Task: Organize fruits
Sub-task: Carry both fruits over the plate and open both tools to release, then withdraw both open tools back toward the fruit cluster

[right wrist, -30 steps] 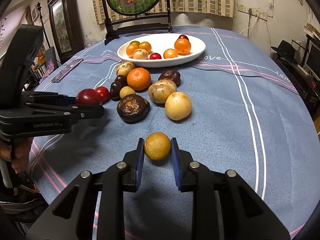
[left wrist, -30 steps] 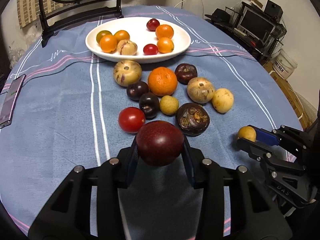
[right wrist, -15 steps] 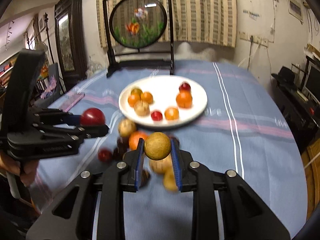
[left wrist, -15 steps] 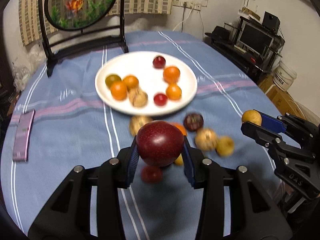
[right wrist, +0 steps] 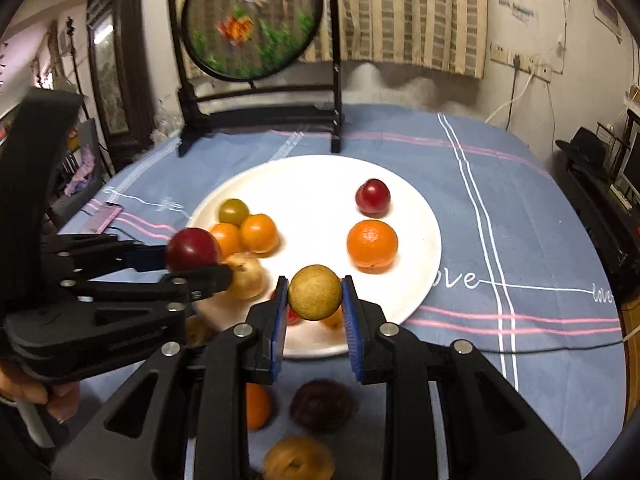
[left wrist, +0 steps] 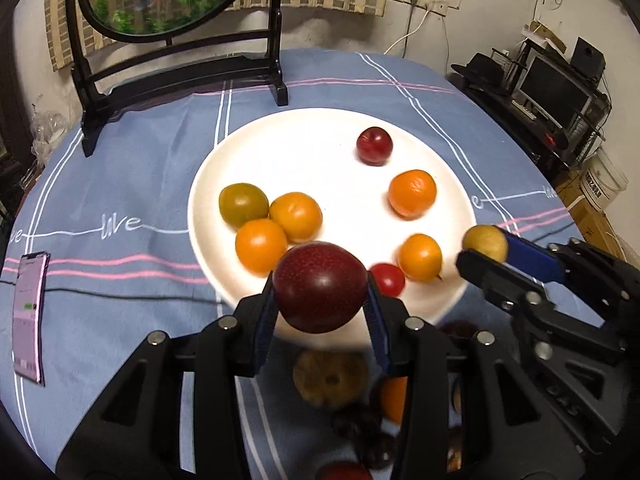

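Both tongs have advanced over the white plate (left wrist: 208, 184), left tongs (left wrist: 320, 298) gripping a dark red fruit (left wrist: 320, 286), right tongs (right wrist: 315, 307) a yellow-brown fruit (right wrist: 315, 297).

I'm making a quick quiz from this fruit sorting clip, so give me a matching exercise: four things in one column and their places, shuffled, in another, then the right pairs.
Things:
1. dark red plum
2. small yellow-brown fruit
3. phone
4. green tomato

Places:
A. on the white plate
B. clamped in the right tool
C. flat on the blue tablecloth
D. clamped in the left tool

Pairs: 1-D, 2-B, 3-C, 4-A
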`<move>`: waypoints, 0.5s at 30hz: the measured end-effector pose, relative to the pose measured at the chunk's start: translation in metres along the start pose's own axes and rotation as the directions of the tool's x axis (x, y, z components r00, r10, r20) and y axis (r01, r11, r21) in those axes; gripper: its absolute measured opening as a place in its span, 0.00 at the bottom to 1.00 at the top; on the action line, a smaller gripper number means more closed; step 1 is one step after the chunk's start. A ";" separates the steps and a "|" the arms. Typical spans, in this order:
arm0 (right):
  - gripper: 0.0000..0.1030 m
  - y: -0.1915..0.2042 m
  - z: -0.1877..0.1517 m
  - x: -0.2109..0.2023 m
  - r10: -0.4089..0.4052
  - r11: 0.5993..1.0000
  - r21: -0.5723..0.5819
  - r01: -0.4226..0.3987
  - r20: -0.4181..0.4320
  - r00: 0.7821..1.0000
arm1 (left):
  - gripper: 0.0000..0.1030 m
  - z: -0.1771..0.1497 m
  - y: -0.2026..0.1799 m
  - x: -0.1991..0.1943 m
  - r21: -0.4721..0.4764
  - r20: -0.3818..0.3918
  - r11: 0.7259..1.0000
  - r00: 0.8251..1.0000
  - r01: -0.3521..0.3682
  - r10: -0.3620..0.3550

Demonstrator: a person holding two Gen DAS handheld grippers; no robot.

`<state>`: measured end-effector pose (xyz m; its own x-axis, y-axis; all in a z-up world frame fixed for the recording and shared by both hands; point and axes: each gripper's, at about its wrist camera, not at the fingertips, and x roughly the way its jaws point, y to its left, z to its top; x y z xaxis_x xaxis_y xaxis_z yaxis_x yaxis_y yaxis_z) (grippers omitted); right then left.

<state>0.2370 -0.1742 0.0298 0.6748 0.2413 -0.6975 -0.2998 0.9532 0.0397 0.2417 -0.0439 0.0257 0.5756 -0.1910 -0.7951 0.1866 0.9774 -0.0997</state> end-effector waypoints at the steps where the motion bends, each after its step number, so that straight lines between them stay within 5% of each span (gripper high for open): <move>1: 0.25 -0.001 0.001 0.006 -0.009 1.000 -0.004 0.009 -0.007 1.000 | 0.40 0.003 0.001 0.004 -0.001 -0.004 1.000 1.000 -0.001 0.001; 7: 0.27 -0.011 0.008 0.036 -0.007 1.000 0.009 0.007 -0.048 0.999 | 0.42 0.013 0.002 0.024 0.001 -0.009 1.000 1.000 -0.016 0.016; 9: 0.37 -0.012 0.009 0.040 0.004 1.000 0.017 -0.003 -0.055 0.998 | 0.47 0.015 0.001 0.023 0.004 0.010 0.999 0.999 -0.040 0.040; 12: 0.53 -0.018 0.009 0.035 -0.020 0.999 0.036 0.021 -0.036 0.999 | 0.67 0.015 0.005 0.015 0.002 0.040 0.994 0.993 -0.107 0.107; 15: 0.55 -0.022 0.007 0.023 -0.008 0.999 0.051 0.010 -0.027 1.000 | 0.79 0.013 0.011 0.001 -0.006 0.075 0.996 0.993 -0.091 0.091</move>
<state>0.2639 -0.1886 0.0172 0.6586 0.2285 -0.7170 -0.2589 0.9634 0.0691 0.2549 -0.0347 0.0320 0.6483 -0.1078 -0.7537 0.1292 0.9912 -0.0306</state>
